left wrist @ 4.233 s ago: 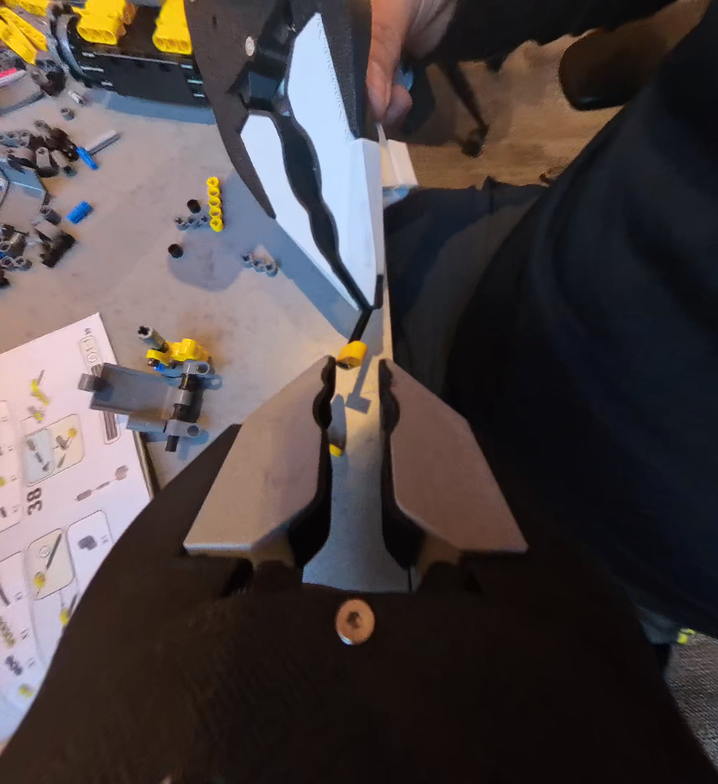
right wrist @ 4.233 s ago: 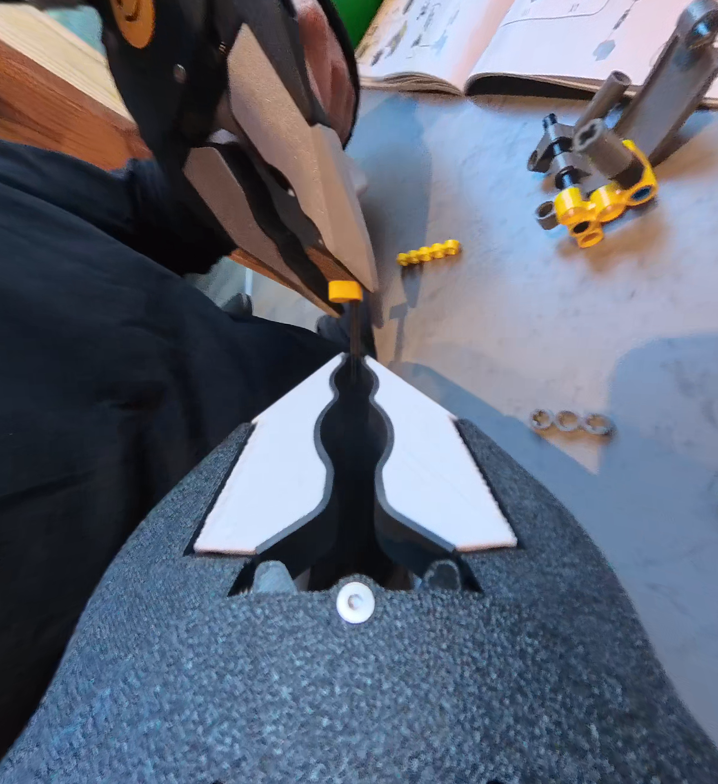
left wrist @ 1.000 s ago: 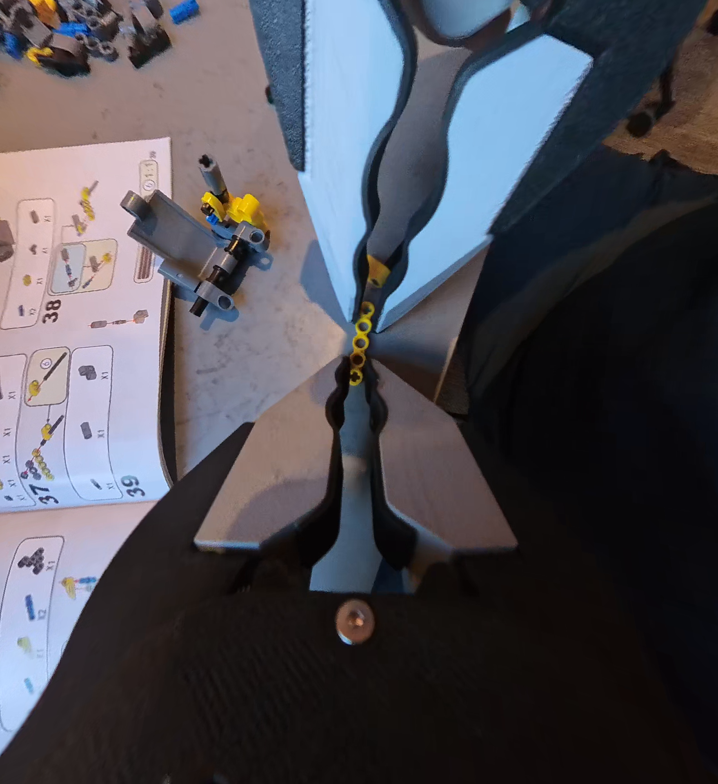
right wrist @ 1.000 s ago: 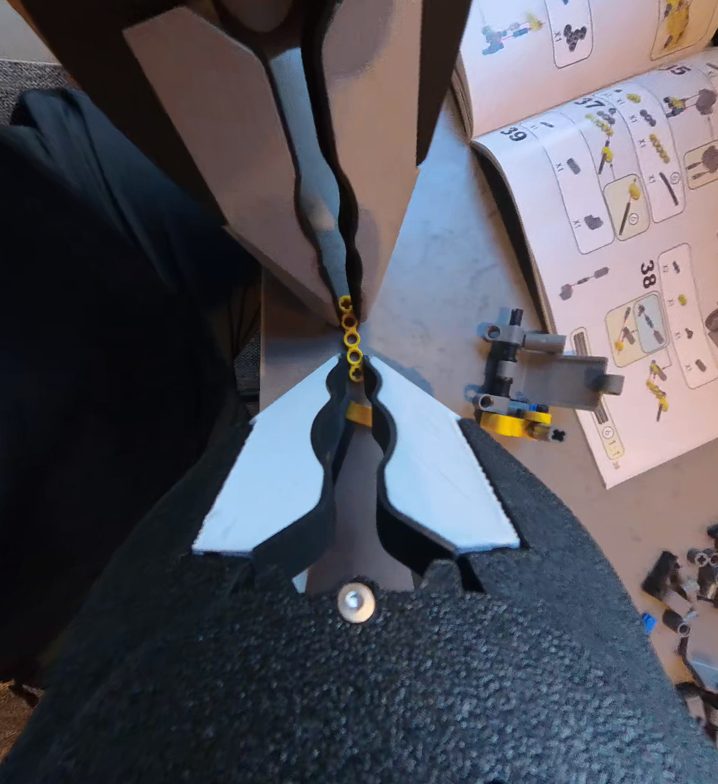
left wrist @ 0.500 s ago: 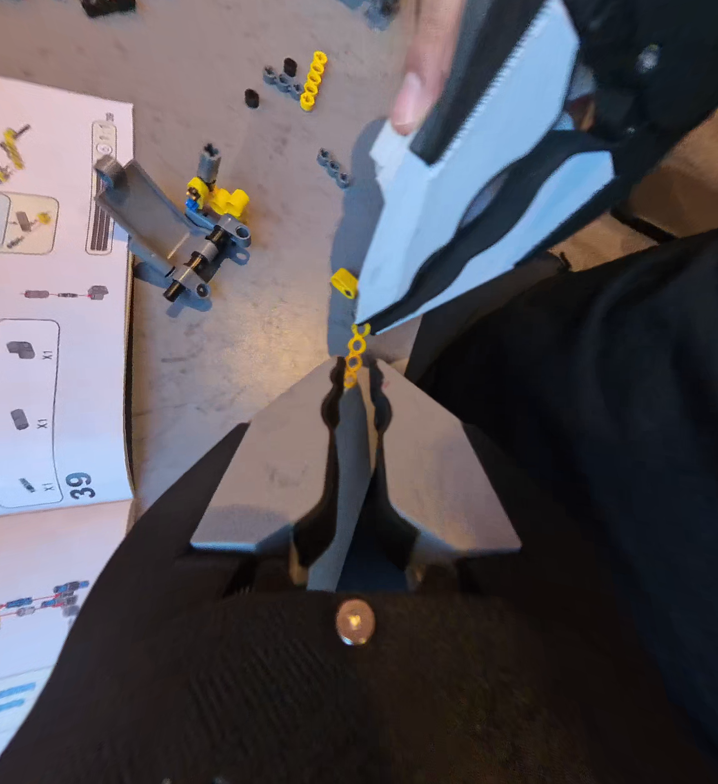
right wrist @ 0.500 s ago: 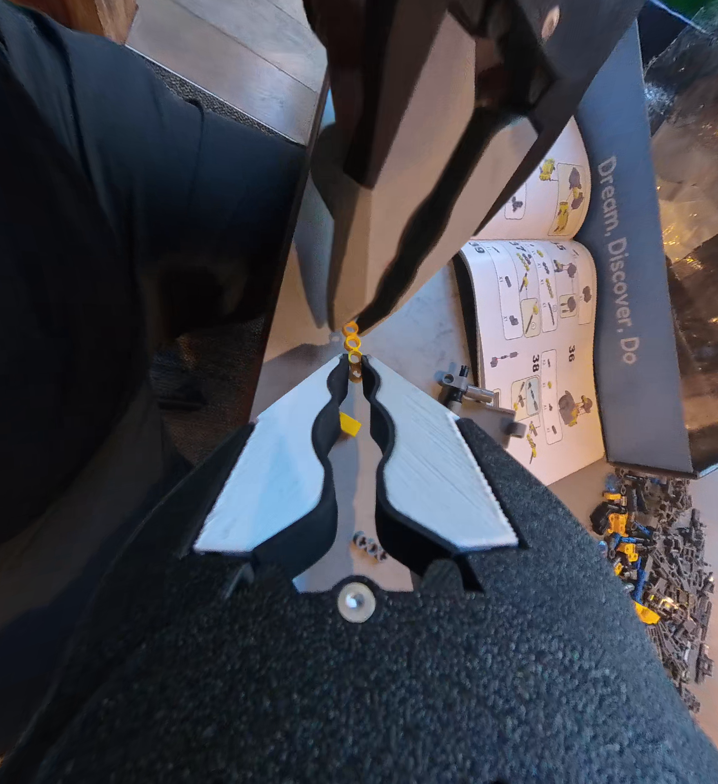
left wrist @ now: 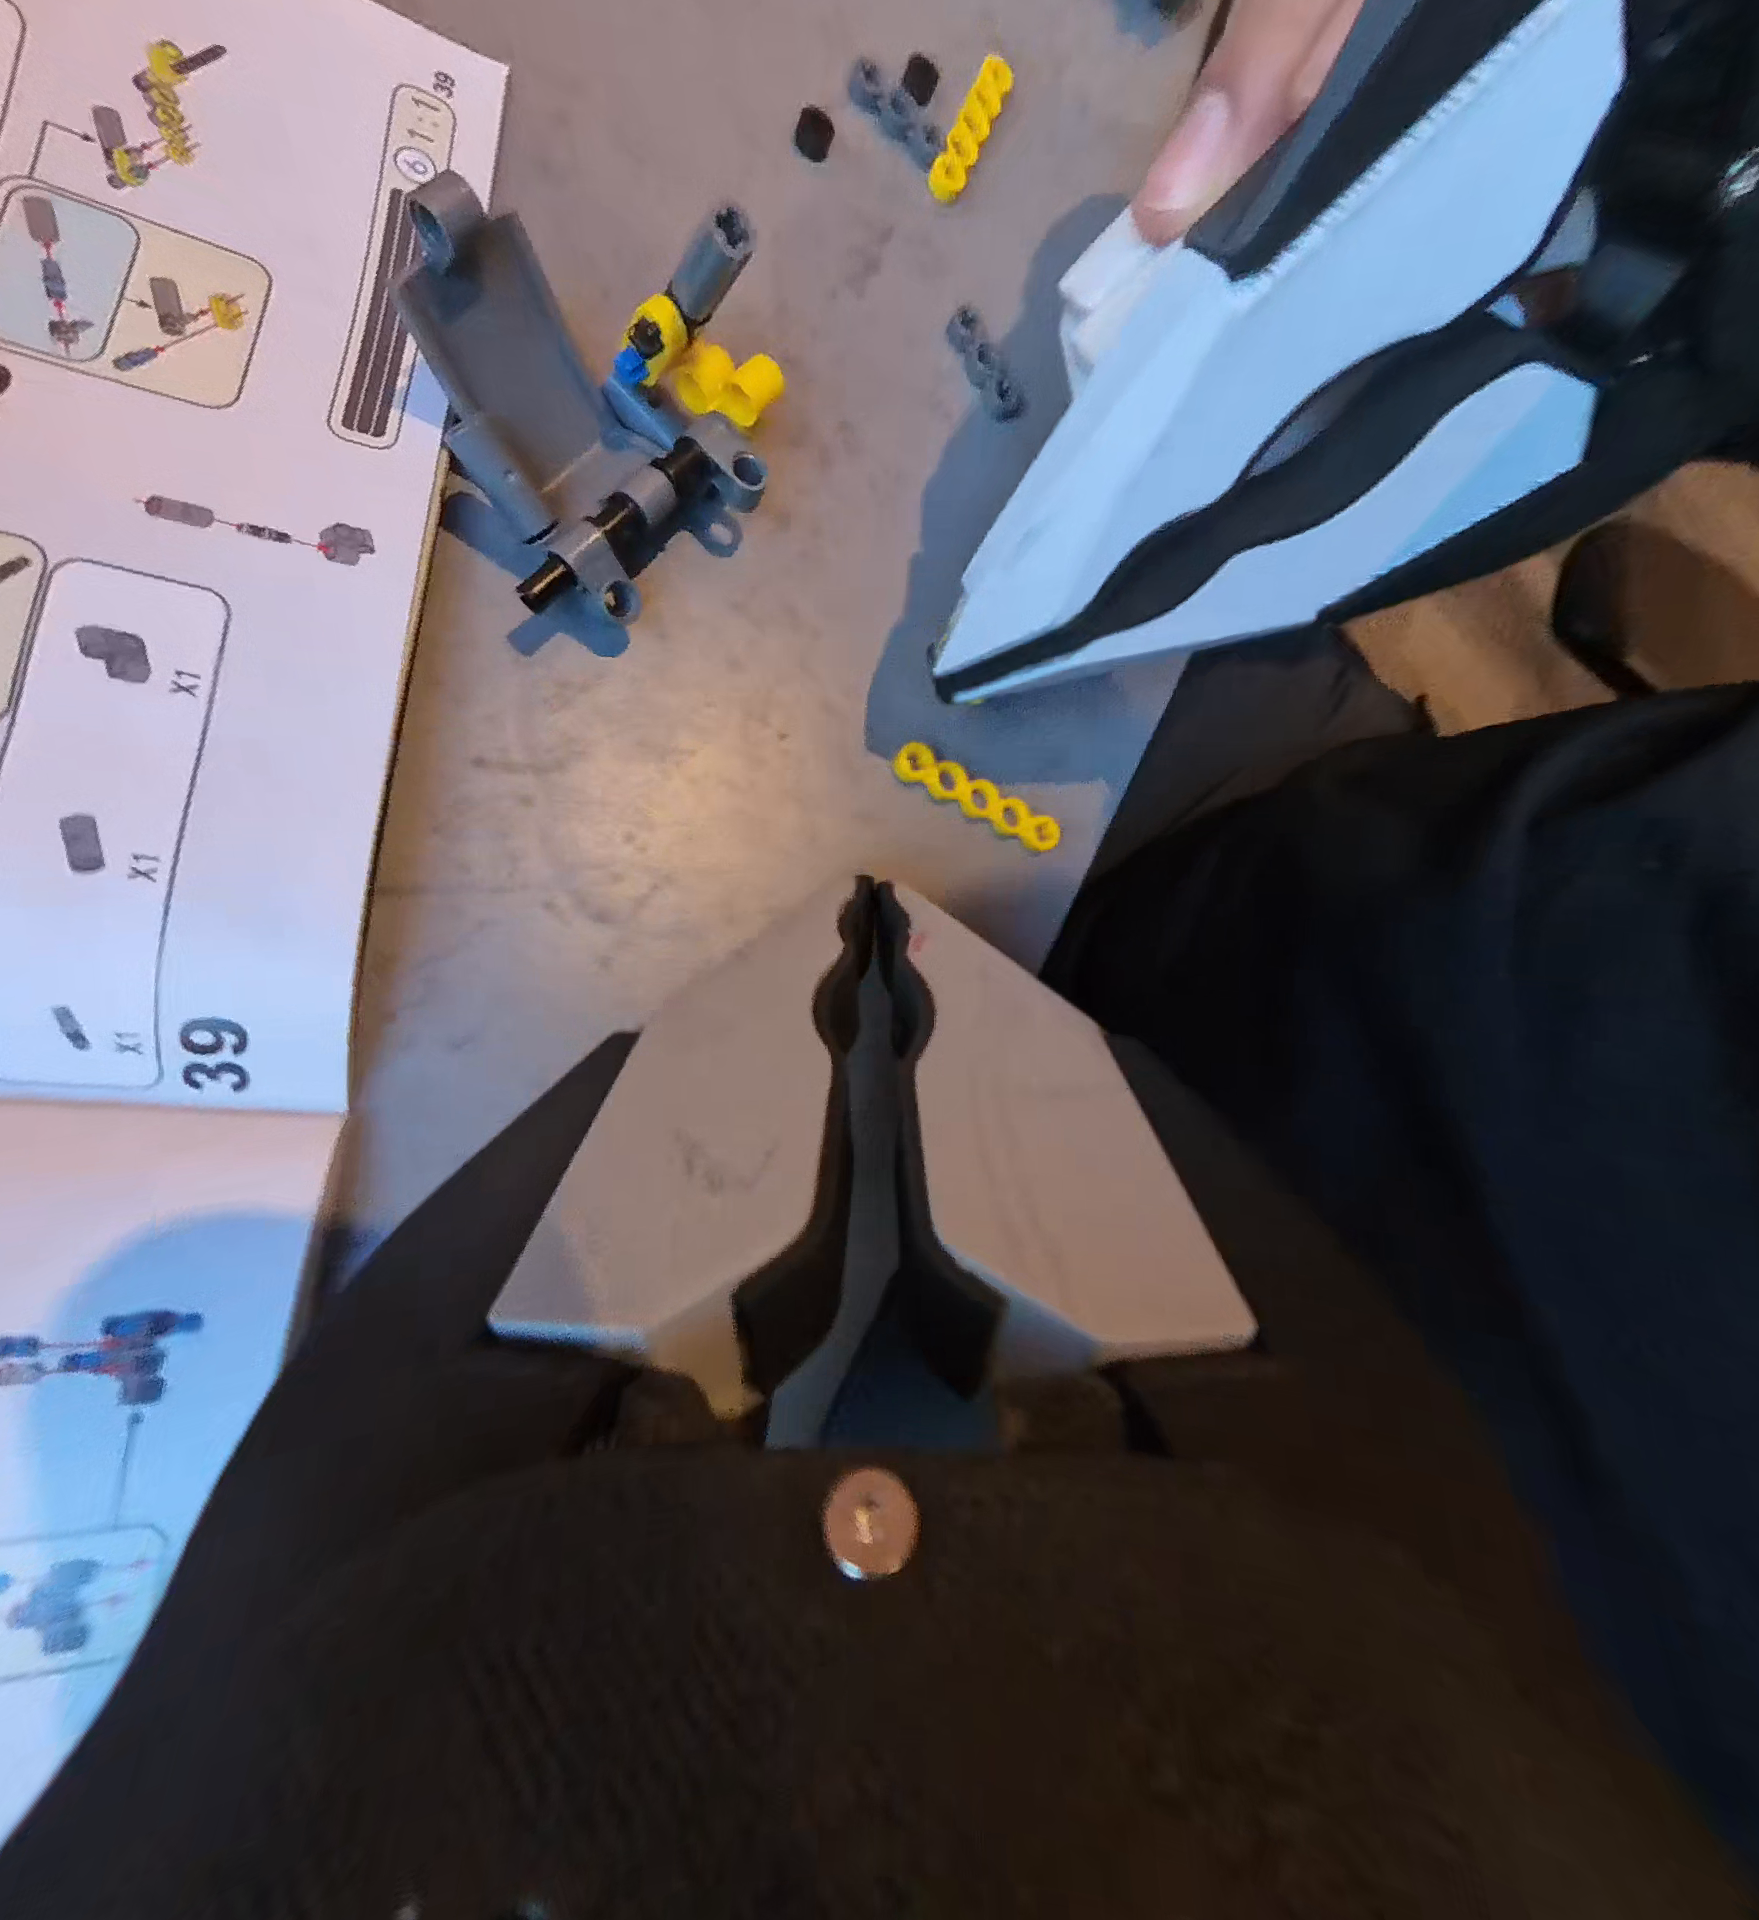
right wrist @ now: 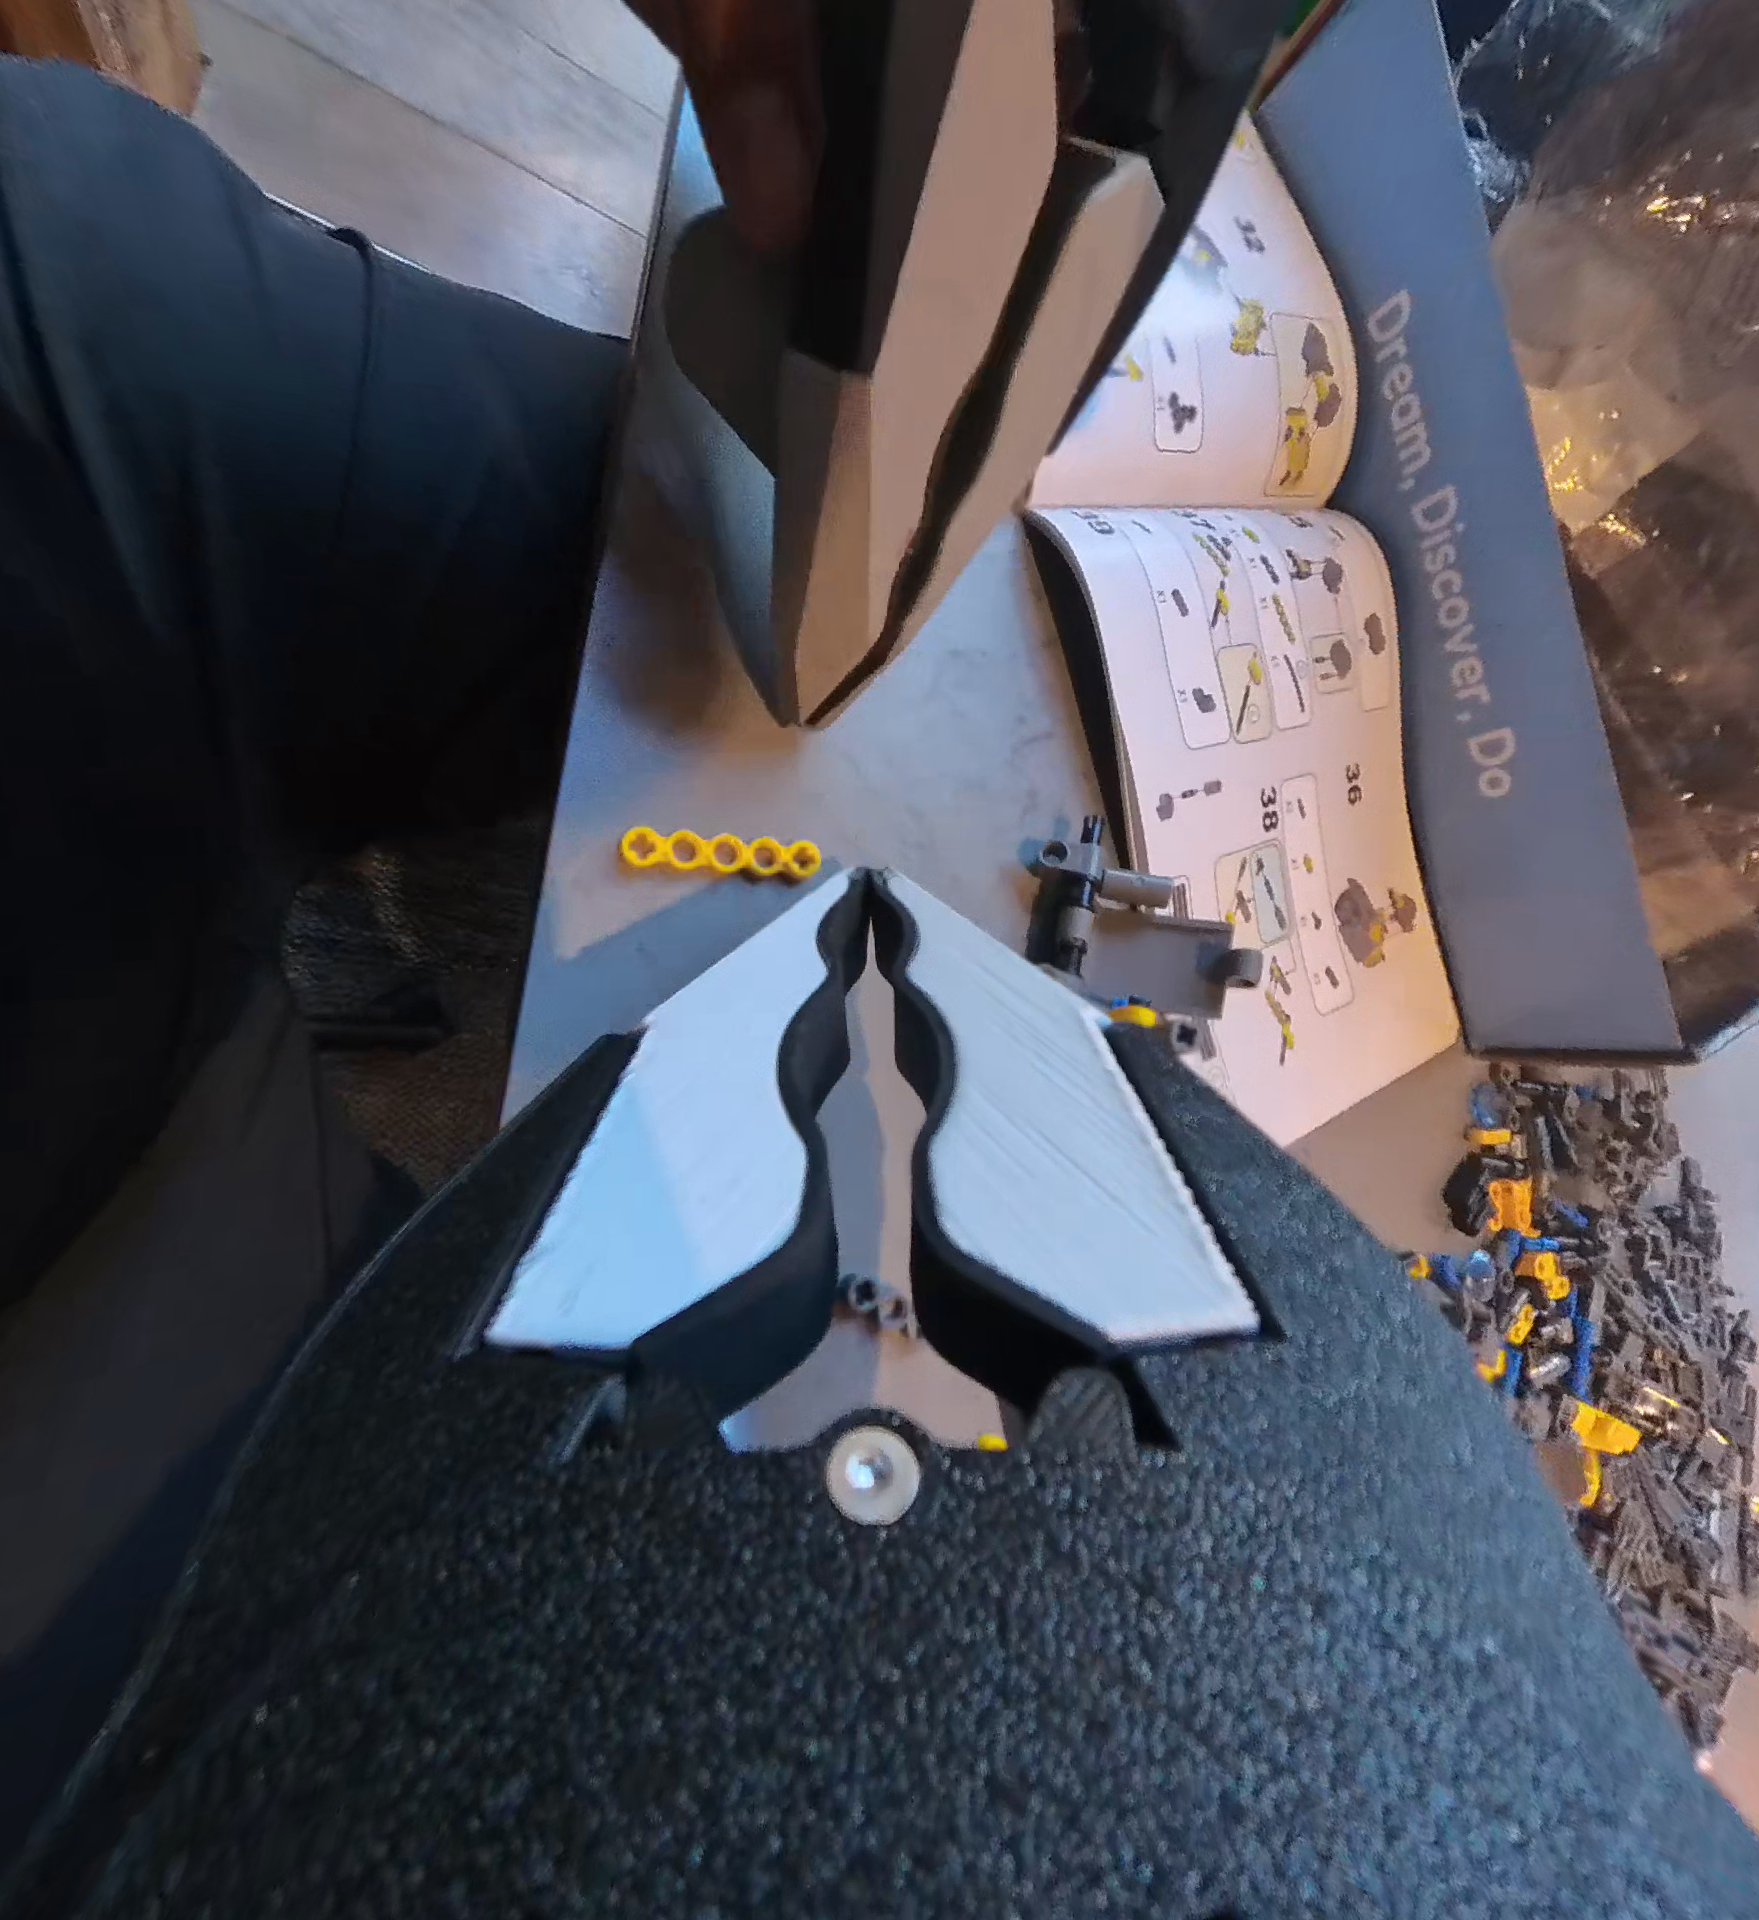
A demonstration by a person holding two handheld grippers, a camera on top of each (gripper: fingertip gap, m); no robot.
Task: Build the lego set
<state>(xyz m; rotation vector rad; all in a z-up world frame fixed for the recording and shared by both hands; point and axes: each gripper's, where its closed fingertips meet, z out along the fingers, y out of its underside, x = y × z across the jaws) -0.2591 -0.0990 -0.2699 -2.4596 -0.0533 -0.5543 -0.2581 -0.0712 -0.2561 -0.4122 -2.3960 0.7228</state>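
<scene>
Where half a second ago both claws pinched it between them, the yellow five-hole beam (left wrist: 977, 797) now lies loose on the counter (left wrist: 584, 790). Left claw (left wrist: 871, 894): clenched, empty, just short of the beam. Right claw (right wrist: 869, 879): clenched, empty, beside the beam. Grey assembly (left wrist: 584, 457): beyond the beam, by the instruction booklet (left wrist: 158, 582).

left gripper (left wrist: 870, 894): fingertips closed together, holding nothing, pointing to 12 o'clock | right gripper (right wrist: 870, 883): fingertips pressed together, empty | in the left wrist view the right gripper enters from 2 o'clock, a finger (left wrist: 1228, 114) on its side
</scene>
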